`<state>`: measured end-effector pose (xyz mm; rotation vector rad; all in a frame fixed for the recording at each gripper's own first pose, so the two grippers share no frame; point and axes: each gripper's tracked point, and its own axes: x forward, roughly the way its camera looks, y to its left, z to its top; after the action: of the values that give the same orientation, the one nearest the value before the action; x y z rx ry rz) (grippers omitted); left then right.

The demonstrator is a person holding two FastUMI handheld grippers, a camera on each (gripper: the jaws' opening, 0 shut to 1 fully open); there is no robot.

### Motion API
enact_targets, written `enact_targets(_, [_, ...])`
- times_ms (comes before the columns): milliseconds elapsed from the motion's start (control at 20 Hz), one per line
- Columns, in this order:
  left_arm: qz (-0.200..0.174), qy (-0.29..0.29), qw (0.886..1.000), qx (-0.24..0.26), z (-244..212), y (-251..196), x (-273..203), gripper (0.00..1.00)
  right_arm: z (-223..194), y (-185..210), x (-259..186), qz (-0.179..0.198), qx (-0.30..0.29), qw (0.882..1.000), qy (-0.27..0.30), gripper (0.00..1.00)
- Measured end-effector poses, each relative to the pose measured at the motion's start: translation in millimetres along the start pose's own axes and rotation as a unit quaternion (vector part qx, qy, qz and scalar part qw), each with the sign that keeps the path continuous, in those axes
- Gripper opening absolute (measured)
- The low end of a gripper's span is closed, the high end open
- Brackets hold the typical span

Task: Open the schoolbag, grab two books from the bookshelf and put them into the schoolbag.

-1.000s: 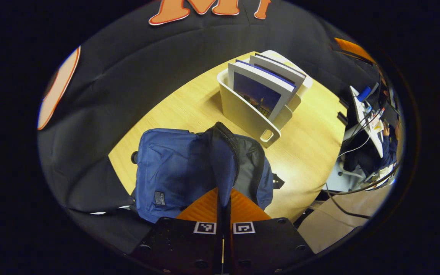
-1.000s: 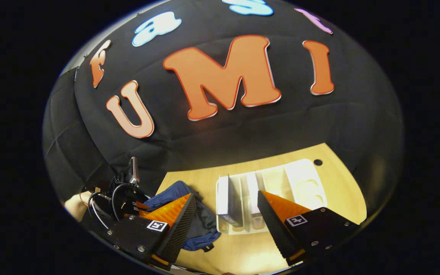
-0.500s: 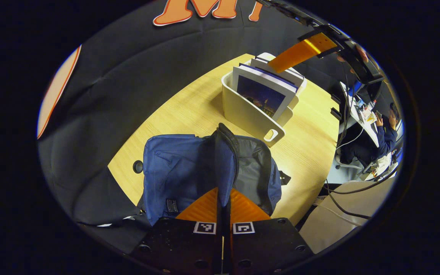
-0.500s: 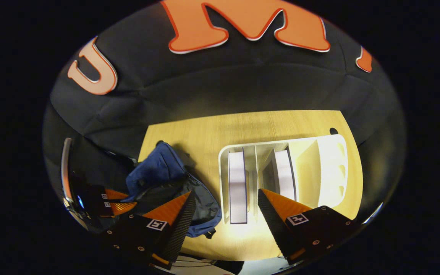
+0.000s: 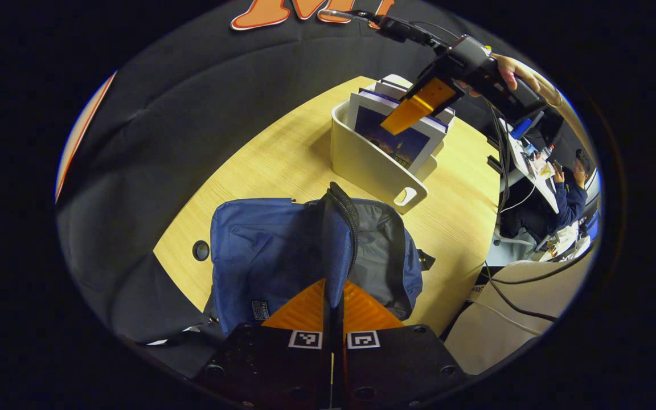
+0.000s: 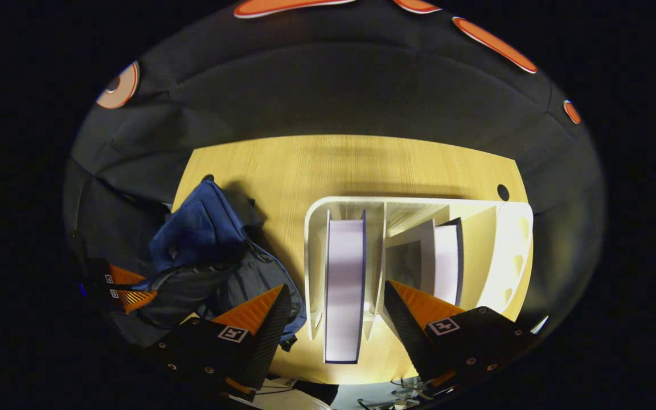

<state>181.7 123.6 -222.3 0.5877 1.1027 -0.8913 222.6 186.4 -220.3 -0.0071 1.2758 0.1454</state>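
Orange-fingered right hand-held gripper (image 6: pixel 333 319) hung wide apart directly above the upright white-edged book (image 6: pixel 344 287), while the left hand-held gripper (image 5: pixel 333 304) pinched the blue fabric schoolbag (image 5: pixel 259 250).

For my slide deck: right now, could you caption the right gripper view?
Open right gripper poised above the first book in the white bookshelf.

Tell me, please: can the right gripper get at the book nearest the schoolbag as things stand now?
Probably yes. The right gripper hangs open above the bookshelf, and the book stands upright with its top edge bare between the spread fingers. Nothing covers it; the schoolbag lies aside.
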Motion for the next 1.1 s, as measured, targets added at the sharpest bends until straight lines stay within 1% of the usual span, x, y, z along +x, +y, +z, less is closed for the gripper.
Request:
enact_targets(100, [0.004, -0.002, 1.0, 0.003, 0.8, -0.5, -2.2, 0.02, -1.2, -1.3, 9.1, -0.008, -0.011, 1.0, 0.01, 0.97])
enact_targets(150, [0.009, -0.004, 1.0, 0.006, 1.7, 0.1, -3.3, 0.02, -1.2, 0.3, 10.5, -0.01, -0.01, 1.0, 0.014, 0.93])
enact_targets(200, [0.015, -0.007, 1.0, 0.008, 2.3, 0.7, -5.6, 0.02, -3.5, -1.9, 12.0, -0.017, -0.008, 1.0, 0.019, 0.96])
enact_targets(250, [0.023, -0.011, 1.0, 0.01, 4.2, 2.2, -7.6, 0.02, -3.0, -7.4, 13.8, -0.025, -0.006, 0.999, 0.019, 0.58])
enact_targets(300, [0.033, -0.016, 0.999, 0.011, 5.6, 4.4, -11.5, 0.02, -3.4, -11.2, 13.1, -0.031, -0.009, 0.999, 0.017, 0.47])
enact_targets(350, [0.042, -0.022, 0.999, 0.011, 8.1, 5.8, -14.7, 0.02, -5.1, -13.1, 12.5, -0.029, -0.011, 0.999, 0.018, 0.36])
enact_targets(450, [0.056, -0.028, 0.998, 0.016, 10.2, 9.1, -27.3, 0.02, -5.2, -14.2, 6.3, -0.027, -0.006, 1.0, 0.009, 0.3])
enact_targets(600, [0.066, -0.027, 0.997, 0.022, 10.3, 2.6, -34.0, 0.02, -1.9, -24.9, -26.5, -0.026, -0.003, 0.999, -0.031, 0.28])
enact_targets(700, [0.065, -0.028, 0.997, 0.02, 13.7, -5.2, -35.0, 0.02, -1.3, -28.7, -63.8, -0.004, 0.022, 0.998, -0.066, 0.28])
enact_targets(800, [0.065, -0.028, 0.997, 0.017, 14.7, -7.4, -33.7, 0.02, -3.2, -35.0, -102.6, 0.021, 0.048, 0.992, -0.115, 0.28])
enact_targets(900, [0.066, -0.027, 0.997, 0.015, 12.9, -8.1, -33.7, 0.02, -9.0, -42.5, -143.0, 0.049, 0.076, 0.981, -0.173, 0.27])
enact_targets(950, [0.067, -0.027, 0.997, 0.016, 13.7, -8.9, -33.1, 0.02, -15.7, -41.5, -161.2, 0.072, 0.097, 0.972, -0.204, 0.28])
enact_targets(1000, [0.069, -0.027, 0.997, 0.017, 15.3, -9.3, -32.8, 0.02, -23.2, -39.0, -175.1, 0.103, 0.119, 0.961, -0.229, 0.27])
enact_targets(1100, [0.075, -0.024, 0.997, 0.024, 15.7, -11.1, -33.3, 0.02, -39.8, -34.9, -182.7, 0.167, 0.163, 0.935, -0.267, 0.27])
